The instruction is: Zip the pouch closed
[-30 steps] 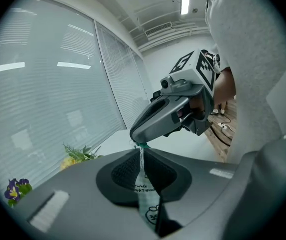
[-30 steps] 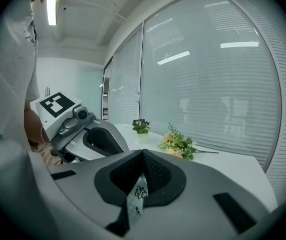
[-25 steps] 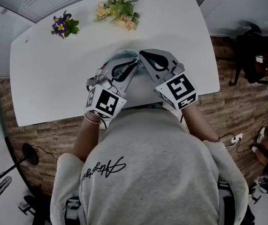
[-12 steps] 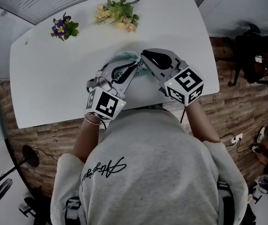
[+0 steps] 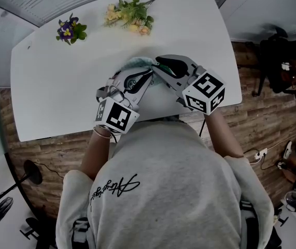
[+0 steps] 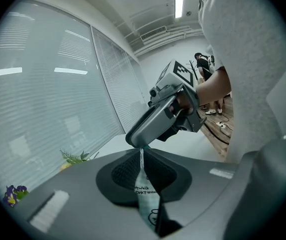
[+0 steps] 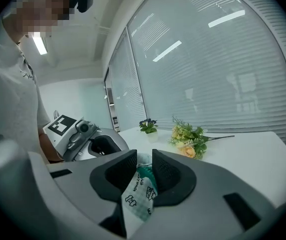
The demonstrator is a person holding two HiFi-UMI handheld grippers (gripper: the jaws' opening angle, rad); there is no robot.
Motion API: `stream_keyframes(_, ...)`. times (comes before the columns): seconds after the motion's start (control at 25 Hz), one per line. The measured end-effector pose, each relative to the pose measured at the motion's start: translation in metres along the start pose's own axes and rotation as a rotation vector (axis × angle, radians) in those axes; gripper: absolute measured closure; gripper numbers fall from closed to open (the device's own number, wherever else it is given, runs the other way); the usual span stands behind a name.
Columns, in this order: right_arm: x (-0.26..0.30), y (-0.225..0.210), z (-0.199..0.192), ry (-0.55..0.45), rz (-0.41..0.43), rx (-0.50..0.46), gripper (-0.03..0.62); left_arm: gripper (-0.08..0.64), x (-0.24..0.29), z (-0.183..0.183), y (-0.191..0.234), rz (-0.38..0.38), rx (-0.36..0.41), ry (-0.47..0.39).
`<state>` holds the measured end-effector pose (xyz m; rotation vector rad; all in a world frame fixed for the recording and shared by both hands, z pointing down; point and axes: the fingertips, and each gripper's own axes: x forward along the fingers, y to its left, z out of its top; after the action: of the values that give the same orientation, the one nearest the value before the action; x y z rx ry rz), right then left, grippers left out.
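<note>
Just beyond the table's near edge, the pouch (image 5: 136, 63) sits between the tips of two grippers that meet over it. It is pale teal with small printed figures and words, and it is lifted a little off the table (image 5: 59, 82). Whether its zip is closed cannot be seen, nor can anything inside it.

The left gripper (image 6: 141, 159) reaches away from the person and slants toward the right, tilted slightly downward. Its marker cube sits just above the person's left wrist. Its jaws are pressed together on a thin edge of the pouch, which runs down between the pads as a narrow strip.

The right gripper (image 7: 144, 166) comes in from the right side and points left toward the other gripper's tips, also dipping a little. Its body is rolled, so its cube sits cocked on a corner. Its jaws have just been opening and now stand narrowly apart. A fold of the pouch lies loosely in the gap rather than being squeezed flat. In the left gripper view, the right gripper's tip sits directly above the strip held by the left jaws.

Both bare forearms run back from the grippers to grey sleeves.

Well away from the pouch, near the table's far edge, lie a yellow bouquet (image 5: 130, 12) and a purple posy (image 5: 71, 29).
</note>
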<state>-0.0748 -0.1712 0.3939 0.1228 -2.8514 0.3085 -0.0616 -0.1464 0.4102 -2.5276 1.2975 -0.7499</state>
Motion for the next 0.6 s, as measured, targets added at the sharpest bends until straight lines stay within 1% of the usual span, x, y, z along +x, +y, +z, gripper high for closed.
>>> stream_keyframes(0.04,0.0012,0.0015,-0.0015,0.005,0.003,0.003,0.505,0.538,0.0,0.0001,-0.001,-0.002,0.006,0.002)
stream_keyframes(0.16,0.0017,0.0016,-0.0042,0.017,0.003,0.022,0.505,0.538,0.0002,-0.0008,-0.0019,0.0,0.017,0.009)
stream_keyframes(0.24,0.0013,-0.0007,-0.0055,0.019,-0.002,0.055,0.508,0.538,0.001,-0.0011,-0.0017,0.004,0.016,0.011)
stream_keyframes(0.36,0.0,-0.0049,-0.0032,-0.006,-0.038,0.091,0.521,0.538,0.0019,-0.0015,-0.0021,0.005,0.012,0.017)
stream_keyframes(0.4,-0.0003,-0.0055,-0.0012,-0.021,-0.05,0.093,0.543,0.538,0.002,-0.0011,-0.0026,0.003,0.011,0.017)
stream_keyframes(0.52,0.0014,-0.0022,0.003,-0.05,-0.056,0.088,0.554,0.538,0.0026,0.0004,-0.0055,-0.004,0.013,0.011)
stream_keyframes(0.6,0.004,0.0002,0.0025,-0.041,-0.062,0.074,0.56,0.538,0.0035,0.0008,-0.0073,-0.008,0.014,0.011)
